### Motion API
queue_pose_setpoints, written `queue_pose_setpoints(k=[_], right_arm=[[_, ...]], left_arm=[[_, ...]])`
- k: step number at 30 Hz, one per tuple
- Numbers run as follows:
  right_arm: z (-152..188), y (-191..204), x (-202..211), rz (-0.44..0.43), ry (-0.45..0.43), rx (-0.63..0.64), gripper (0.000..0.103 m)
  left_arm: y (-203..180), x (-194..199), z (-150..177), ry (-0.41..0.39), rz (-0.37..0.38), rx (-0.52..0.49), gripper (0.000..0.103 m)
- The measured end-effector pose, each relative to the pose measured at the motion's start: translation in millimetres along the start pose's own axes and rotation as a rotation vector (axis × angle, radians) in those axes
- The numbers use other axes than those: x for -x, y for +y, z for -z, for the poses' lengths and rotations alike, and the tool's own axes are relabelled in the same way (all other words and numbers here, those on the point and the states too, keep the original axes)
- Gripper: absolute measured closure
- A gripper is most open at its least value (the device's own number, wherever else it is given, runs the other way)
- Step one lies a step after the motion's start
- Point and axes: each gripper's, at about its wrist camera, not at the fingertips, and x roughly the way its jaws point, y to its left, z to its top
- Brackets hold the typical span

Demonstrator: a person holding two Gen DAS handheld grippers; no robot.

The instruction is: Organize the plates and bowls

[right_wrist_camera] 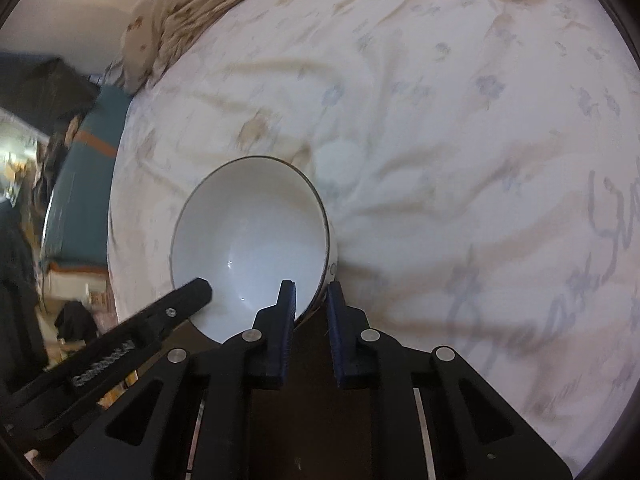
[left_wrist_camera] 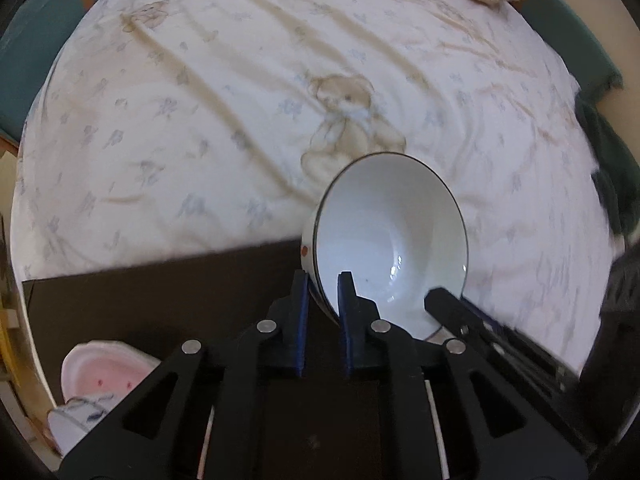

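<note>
Left wrist view: left gripper (left_wrist_camera: 323, 280) is clamped on the near-left rim of the white bowl (left_wrist_camera: 390, 240), 1 finger outside the wall, 1 inside. Right gripper (right_wrist_camera: 311, 289) pinches the opposite rim. So 2 grips, 1 bowl, its mouth tilted up ahead of both pairs of fingers, over the bedsheet (left_wrist_camera: 224, 128). Neither hand is nearer; they look set to carry it together.

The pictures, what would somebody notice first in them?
Most likely the white bowl, held up in the middle, each hand-held gripper pinching a side of its rim: the left hand-held gripper and the right hand-held gripper. Behind it spreads a crumpled bedsheet with a teddy bear print. A pink and white dish sits at the lower left.
</note>
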Motion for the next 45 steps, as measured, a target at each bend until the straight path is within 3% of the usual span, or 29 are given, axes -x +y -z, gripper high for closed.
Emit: queue_pose_setpoints(k=[8, 12, 17, 22, 32, 34, 39, 45], right_arm=[[45.7, -2.3, -0.8, 0.03, 0.072, 0.024, 0.086], [57.7, -4.0, 7.4, 0.033, 0.06, 0.03, 0.087], [55.7, -3.6, 18.8, 0.008, 0.039, 0.004, 0.087], [46.7, -8.5, 24.3, -0.053, 0.038, -0.058, 0.083], [35.0, -6.7, 11.1, -0.063, 0.064, -0.085, 0.083], [32.2, -4.4, 10.8, -0.065, 0.06, -0.078, 0.083], [28.2, 4.3, -2.6, -0.022, 0.083, -0.034, 0.083], [30.6, 8.8, -27.9, 0.05, 0.134, 0.017, 0.083]], left_arm=[[5.5, 5.0, 55.8, 0.071, -0.001, -0.018, 0.091], [6.1, 4.6, 71.3, 0.088, -0.028, -0.028, 0.09], [20.8, 14.1, 62.9, 0.026, -0.032, 0.031, 0.09], [13.0, 18.6, 44.6, -0.019, -0.053, -0.013, 0.09], [22.4, -6.0, 22.4, -0.011, -0.11, 0.016, 0.089], [29.0, -15.6, 18.5, 0.025, -0.113, 0.023, 0.089], [37.8, -31.1, 13.1, 0.064, -0.056, 0.067, 0.089], [28.3, -50.5, 12.0, 0.103, -0.09, 0.012, 0.089]])
